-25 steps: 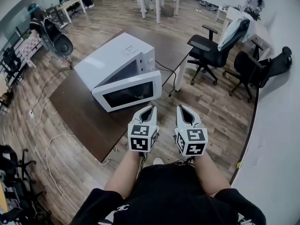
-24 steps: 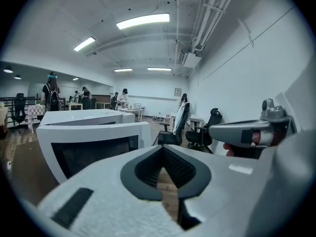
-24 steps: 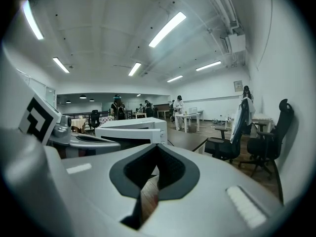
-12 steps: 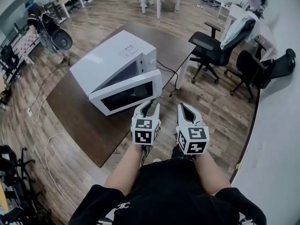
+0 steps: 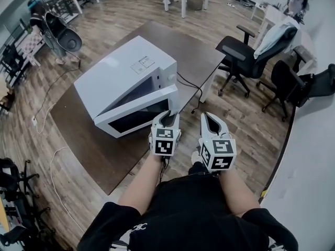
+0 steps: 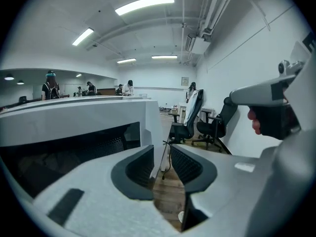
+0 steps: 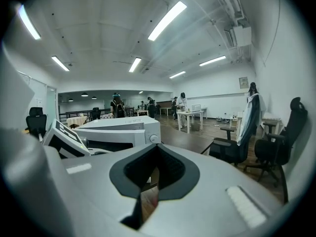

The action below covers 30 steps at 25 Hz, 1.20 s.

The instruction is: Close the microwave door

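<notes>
The white microwave (image 5: pixel 125 75) sits on a dark brown table (image 5: pixel 196 51), and its door (image 5: pixel 138 113) with a dark window stands ajar, swung out at the right. My left gripper (image 5: pixel 167 115) is close to the door's free right end without touching it. Its jaws have just been opening and nothing is between them. In the left gripper view the left gripper (image 6: pixel 161 154) shows a clear gap, with the door (image 6: pixel 74 132) just ahead on the left. My right gripper (image 5: pixel 210 117) hovers beside it, off the table edge, fingertips together and empty. The right gripper view shows the microwave (image 7: pixel 123 127) ahead-left of the right gripper (image 7: pixel 157 149).
A black power cable (image 5: pixel 188 85) runs off the table's right edge. Two office chairs (image 5: pixel 246 51) stand to the right, near the white wall. A floor fan (image 5: pixel 60 33) and loose floor cables (image 5: pixel 52 156) lie to the left. People stand by far tables.
Both grippers have moved forward toward the microwave, which now looks closer. The left gripper's jaws have parted from shut to open. The door stays ajar.
</notes>
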Each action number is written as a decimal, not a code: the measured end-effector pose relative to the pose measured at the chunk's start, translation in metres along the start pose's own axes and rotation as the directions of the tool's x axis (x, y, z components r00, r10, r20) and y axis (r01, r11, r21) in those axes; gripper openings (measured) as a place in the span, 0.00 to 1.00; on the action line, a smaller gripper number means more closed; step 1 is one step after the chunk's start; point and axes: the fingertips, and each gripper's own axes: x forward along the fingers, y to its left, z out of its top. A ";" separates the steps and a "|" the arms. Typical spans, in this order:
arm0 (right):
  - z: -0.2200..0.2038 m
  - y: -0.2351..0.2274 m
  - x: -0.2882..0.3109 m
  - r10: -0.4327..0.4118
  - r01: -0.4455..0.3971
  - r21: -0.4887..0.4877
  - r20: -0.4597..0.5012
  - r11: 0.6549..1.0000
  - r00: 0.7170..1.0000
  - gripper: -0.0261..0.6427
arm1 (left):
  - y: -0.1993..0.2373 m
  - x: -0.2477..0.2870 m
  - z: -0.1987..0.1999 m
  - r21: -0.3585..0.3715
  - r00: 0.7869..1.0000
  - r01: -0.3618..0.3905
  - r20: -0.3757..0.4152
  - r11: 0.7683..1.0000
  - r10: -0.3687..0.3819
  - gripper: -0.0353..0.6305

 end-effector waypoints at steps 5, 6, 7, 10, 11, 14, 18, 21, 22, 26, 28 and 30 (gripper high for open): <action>0.004 -0.017 0.031 0.029 -0.030 -0.012 -0.027 0.999 0.999 0.05 | 0.015 0.038 -0.004 -0.009 0.997 -0.065 -0.034 0.998 0.065 0.24; 0.004 -0.021 0.036 0.034 -0.034 -0.014 -0.032 0.999 0.999 0.05 | 0.019 0.045 -0.004 0.000 0.995 -0.089 -0.039 0.996 0.089 0.24; 0.004 -0.025 0.041 0.037 -0.038 -0.016 -0.038 0.999 0.999 0.05 | 0.023 0.050 -0.004 0.011 0.993 -0.114 -0.041 0.993 0.114 0.24; 0.004 -0.039 0.055 0.043 -0.044 -0.015 -0.053 0.999 0.998 0.05 | 0.030 0.065 -0.001 0.001 0.988 -0.150 -0.046 0.989 0.150 0.24; 0.004 -0.043 0.059 0.045 -0.046 -0.014 -0.057 0.999 0.997 0.05 | 0.030 0.069 -0.001 -0.011 0.987 -0.151 -0.049 0.988 0.150 0.24; 0.005 -0.053 0.071 0.057 -0.058 -0.015 -0.062 0.998 0.996 0.05 | 0.033 0.081 0.001 -0.022 0.985 -0.169 -0.049 0.985 0.168 0.24; 0.004 -0.063 0.086 0.082 -0.083 -0.011 -0.073 0.996 0.994 0.05 | 0.041 0.093 0.005 -0.068 0.980 -0.199 -0.044 0.978 0.196 0.23; 0.004 -0.068 0.098 0.110 -0.111 -0.008 -0.083 0.994 0.990 0.05 | 0.048 0.096 0.011 -0.112 0.976 -0.216 -0.055 0.970 0.211 0.23; 0.004 -0.069 0.102 0.120 -0.121 -0.007 -0.086 0.993 0.989 0.05 | 0.051 0.098 0.012 -0.122 0.974 -0.222 -0.061 0.967 0.216 0.23; 0.007 -0.071 0.119 0.164 -0.166 -0.007 -0.092 0.986 0.982 0.05 | 0.060 0.104 0.015 -0.142 0.967 -0.252 -0.072 0.957 0.244 0.23; 0.009 -0.072 0.128 0.184 -0.186 -0.009 -0.091 0.983 0.979 0.05 | 0.064 0.108 0.018 -0.151 0.964 -0.265 -0.075 0.952 0.257 0.23; 0.011 -0.074 0.135 0.201 -0.203 -0.010 -0.092 0.979 0.975 0.05 | 0.068 0.111 0.019 -0.157 0.959 -0.282 -0.082 0.946 0.273 0.23</action>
